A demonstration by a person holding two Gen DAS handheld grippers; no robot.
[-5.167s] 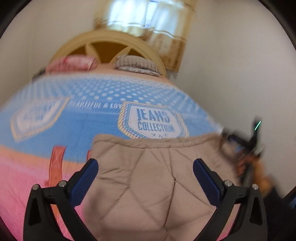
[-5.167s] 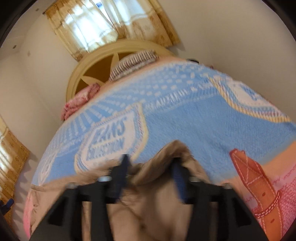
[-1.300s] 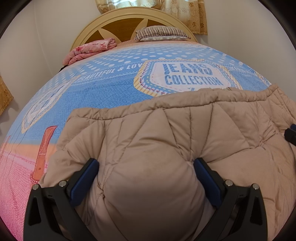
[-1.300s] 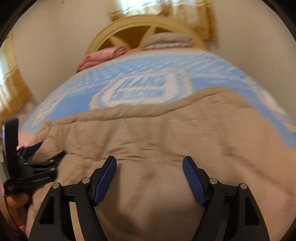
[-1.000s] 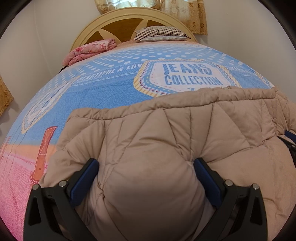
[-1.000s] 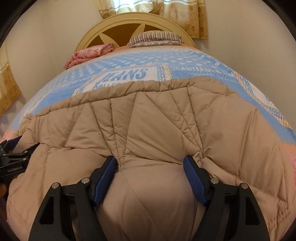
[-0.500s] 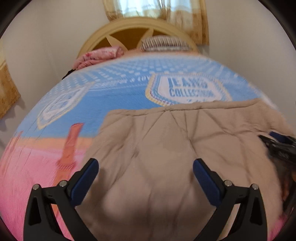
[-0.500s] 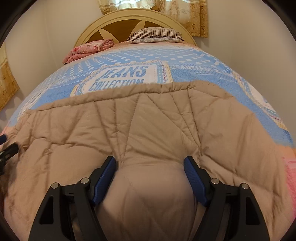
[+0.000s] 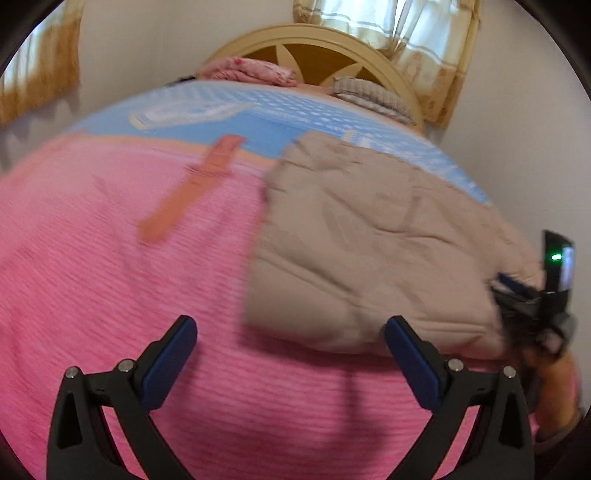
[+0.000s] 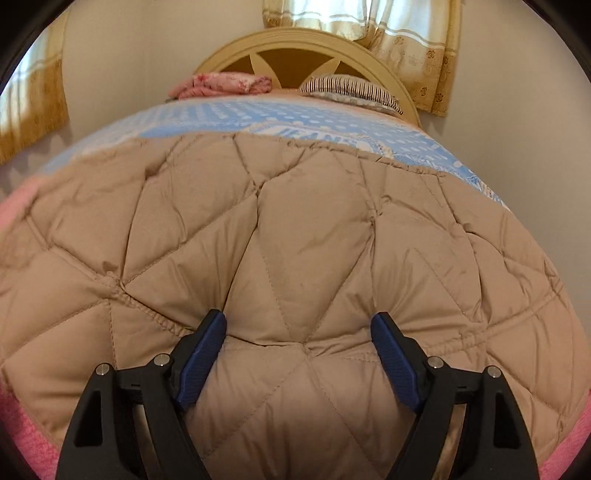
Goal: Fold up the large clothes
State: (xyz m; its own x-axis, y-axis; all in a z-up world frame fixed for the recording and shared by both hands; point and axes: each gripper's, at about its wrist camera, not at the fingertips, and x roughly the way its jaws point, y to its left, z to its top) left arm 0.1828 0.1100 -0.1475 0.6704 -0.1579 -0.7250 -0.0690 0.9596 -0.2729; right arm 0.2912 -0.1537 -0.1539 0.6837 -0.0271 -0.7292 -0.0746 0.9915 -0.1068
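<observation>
Room: bedroom, pale walls, curtains [image 10: 402,22] behind a rounded wooden headboard [image 10: 295,51].
Bed: bedspread [image 9: 110,277] pink at near end, blue w/ white dots toward the headboard; orange strap print [image 9: 195,184] on the pink part.
Pillows: striped pillow [image 10: 351,90] and pink floral bundle [image 10: 225,85] at the head of the bed.
Jacket: tan quilted jacket [image 10: 295,240] lies folded on the bed, over the pink/blue border; in left wrist view it sits right of centre [image 9: 369,251], near edge a rounded fold.
Left hand-held gripper [image 9: 291,362]: jaws spread wide, nothing between the blue pads, only pink bedspread below; right pad [image 9: 413,365] is just beside the jacket's near edge, contact can't be told (blurred view).
Right hand-held gripper [image 10: 297,354]: jaws wide and opening; a puffy fold of the jacket bulges between the blue pads [image 10: 201,362], fabric lies against both, esp. at the tips; can't tell if they press.
Right hand-held gripper, seen from left view [image 9: 524,295]: at jacket's right edge, green light on its body; person's hand [image 9: 554,373] under it.
</observation>
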